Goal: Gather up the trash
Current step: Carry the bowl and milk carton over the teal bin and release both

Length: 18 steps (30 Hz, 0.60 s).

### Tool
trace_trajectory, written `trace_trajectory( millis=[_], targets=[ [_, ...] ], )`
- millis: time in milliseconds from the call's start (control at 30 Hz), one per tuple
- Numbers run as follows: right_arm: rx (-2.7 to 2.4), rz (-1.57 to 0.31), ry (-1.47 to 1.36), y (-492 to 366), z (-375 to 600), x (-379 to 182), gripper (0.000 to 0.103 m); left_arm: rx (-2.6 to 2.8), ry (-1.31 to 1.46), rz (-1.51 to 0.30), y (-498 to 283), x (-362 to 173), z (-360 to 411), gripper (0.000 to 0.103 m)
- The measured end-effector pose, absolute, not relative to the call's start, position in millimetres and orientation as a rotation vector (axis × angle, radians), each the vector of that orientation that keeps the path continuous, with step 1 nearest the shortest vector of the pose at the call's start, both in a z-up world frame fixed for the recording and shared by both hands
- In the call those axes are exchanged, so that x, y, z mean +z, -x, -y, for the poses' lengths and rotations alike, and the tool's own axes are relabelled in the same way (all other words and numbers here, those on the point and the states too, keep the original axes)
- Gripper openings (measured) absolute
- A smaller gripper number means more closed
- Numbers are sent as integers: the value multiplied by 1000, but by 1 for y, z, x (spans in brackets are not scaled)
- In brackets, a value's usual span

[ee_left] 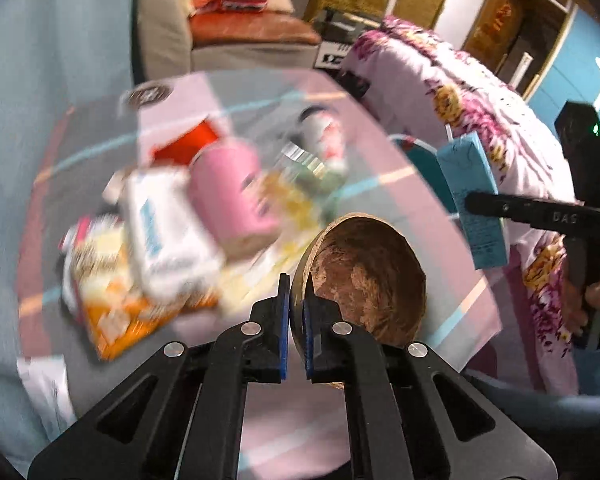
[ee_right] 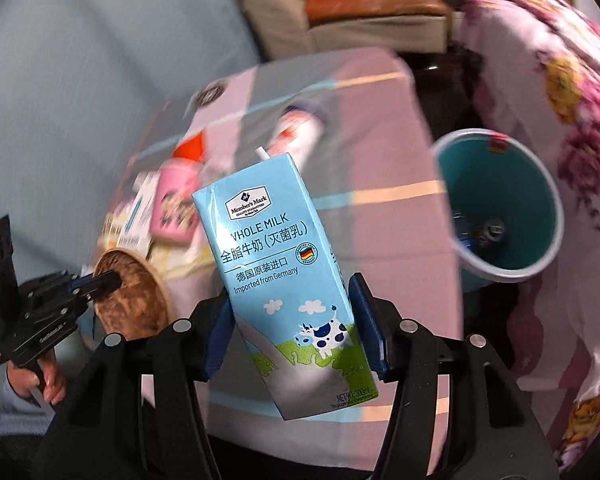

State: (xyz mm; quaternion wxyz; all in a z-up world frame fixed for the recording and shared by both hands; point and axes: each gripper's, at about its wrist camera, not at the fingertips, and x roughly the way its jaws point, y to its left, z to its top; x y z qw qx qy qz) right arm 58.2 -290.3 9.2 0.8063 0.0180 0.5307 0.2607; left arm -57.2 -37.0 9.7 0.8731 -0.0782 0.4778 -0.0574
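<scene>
- From the left wrist camera, the left hand-held gripper (ee_left: pixel 296 300) was clamped on the rim of a brown coconut-shell bowl (ee_left: pixel 364 276), one blue pad inside the rim and one outside, holding it above the worktop (ee_left: pixel 400 152) with its pink and grey cloth.
- Behind it, a blurred heap of packets lay on the cloth: a pink cup (ee_left: pixel 232 200), a white pack (ee_left: pixel 168 232) and an orange bag (ee_left: pixel 112 312).
- At the right, the right hand-held gripper (ee_left: pixel 476 204) carried a blue milk carton (ee_left: pixel 472 200) in front of a flowered quilt (ee_left: pixel 460 92).
- From the right wrist camera, the right hand-held gripper (ee_right: pixel 296 320) was closed on the Member's Mark whole milk carton (ee_right: pixel 276 264), pads pressing both its sides; the carton stood tilted with its straw at the top.
- A teal bin (ee_right: pixel 500 200) stood to the right beside the worktop (ee_right: pixel 380 152), with some items at its bottom.
- At the lower left, the left hand-held gripper (ee_right: pixel 96 282) pinched the bowl (ee_right: pixel 132 300), a hand (ee_right: pixel 40 380) on its handle.
</scene>
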Motion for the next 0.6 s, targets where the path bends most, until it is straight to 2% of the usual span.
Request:
trace_trajectory(
  millis=[267,600],
  targets=[
    [364,-1051,-229,-93,399,20,53,-236,92,-959,-31,29,120,6],
    [227,-1057,-312,-128,464,7,53,-322,-22,-990,-143,3,218,6]
  ],
)
